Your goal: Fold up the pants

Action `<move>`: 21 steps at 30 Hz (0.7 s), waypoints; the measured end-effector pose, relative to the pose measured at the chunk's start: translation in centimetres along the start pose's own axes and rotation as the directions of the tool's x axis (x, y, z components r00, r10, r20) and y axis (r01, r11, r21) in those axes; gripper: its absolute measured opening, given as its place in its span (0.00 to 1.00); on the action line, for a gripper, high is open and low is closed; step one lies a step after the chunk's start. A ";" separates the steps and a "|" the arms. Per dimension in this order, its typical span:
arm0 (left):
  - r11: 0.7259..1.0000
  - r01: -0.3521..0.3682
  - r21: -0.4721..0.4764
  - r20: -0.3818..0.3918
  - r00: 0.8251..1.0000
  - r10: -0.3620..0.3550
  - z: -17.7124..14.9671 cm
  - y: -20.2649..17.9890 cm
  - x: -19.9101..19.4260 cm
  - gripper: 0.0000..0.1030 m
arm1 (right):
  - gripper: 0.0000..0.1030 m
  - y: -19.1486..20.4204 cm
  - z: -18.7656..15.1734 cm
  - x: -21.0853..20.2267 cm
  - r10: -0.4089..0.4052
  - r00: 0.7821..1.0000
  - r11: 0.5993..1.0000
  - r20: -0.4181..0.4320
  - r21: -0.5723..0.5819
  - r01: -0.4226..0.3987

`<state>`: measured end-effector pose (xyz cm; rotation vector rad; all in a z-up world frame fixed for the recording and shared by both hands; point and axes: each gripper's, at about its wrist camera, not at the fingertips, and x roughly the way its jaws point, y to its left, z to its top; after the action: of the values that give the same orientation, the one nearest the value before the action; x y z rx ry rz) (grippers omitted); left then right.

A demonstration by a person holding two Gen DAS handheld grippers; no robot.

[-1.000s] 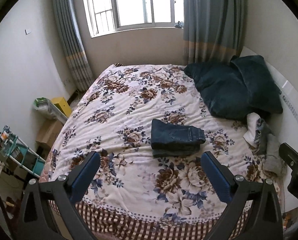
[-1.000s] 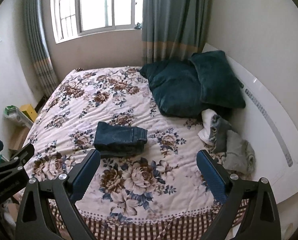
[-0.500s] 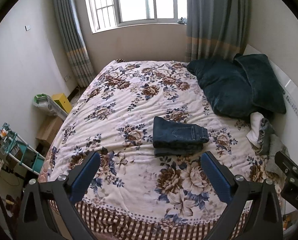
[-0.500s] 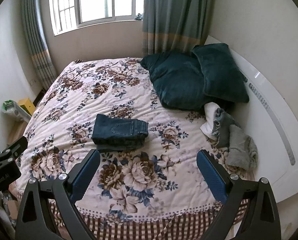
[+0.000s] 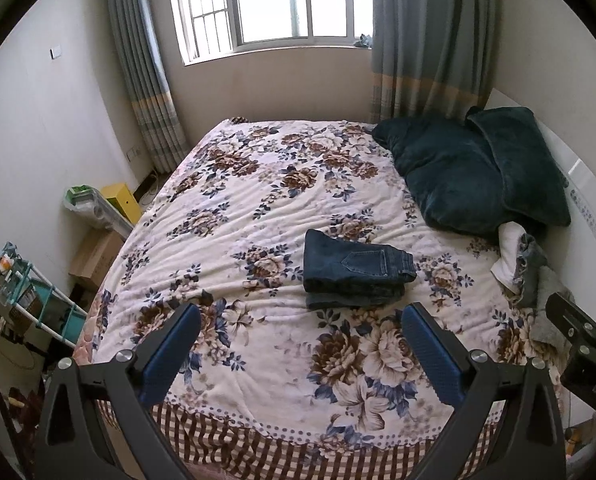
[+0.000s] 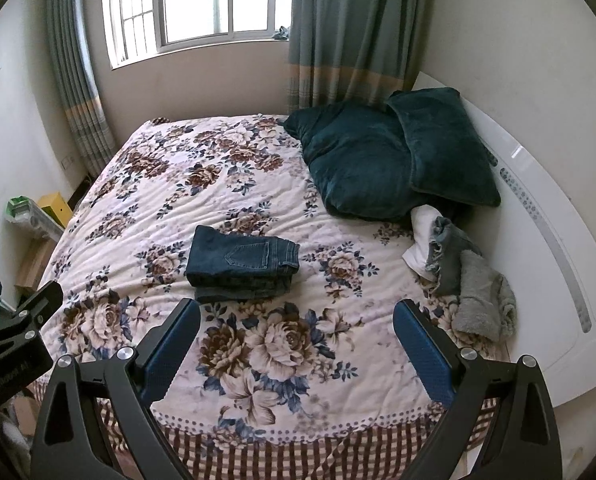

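Note:
A pair of dark blue jeans lies folded into a compact stack on the floral bedspread, a back pocket facing up. It also shows in the right wrist view. My left gripper is open and empty, held above the bed's near edge, short of the jeans. My right gripper is open and empty too, near the foot of the bed, with the jeans ahead and to its left.
Two dark teal pillows lean on the white headboard at right. A pile of white and grey clothes lies below them. Boxes and a rack stand on the floor at left. A window with curtains is behind.
Both grippers have drawn back and risen from the bed, so the jeans look smaller and more of the checked bed edge shows. The jeans have not moved.

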<state>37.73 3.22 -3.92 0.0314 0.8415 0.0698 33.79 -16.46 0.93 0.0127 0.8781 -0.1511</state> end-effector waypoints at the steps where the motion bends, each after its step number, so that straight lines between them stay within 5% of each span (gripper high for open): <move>1: 1.000 0.001 -0.002 0.002 1.000 -0.001 -0.2 0.1 -0.1 1.00 | 0.96 0.0 0.0 0.0 -0.001 1.000 1.000 0.001 -0.002 0.001; 21: 1.000 -0.017 -0.010 0.031 0.999 0.017 -0.4 0.2 -0.7 1.00 | 0.97 1.3 -0.4 0.6 0.009 1.000 1.000 0.018 -0.029 -0.009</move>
<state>36.96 3.38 -3.62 0.0301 0.8097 0.0892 33.99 -15.22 0.16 -0.0112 0.8621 -0.1300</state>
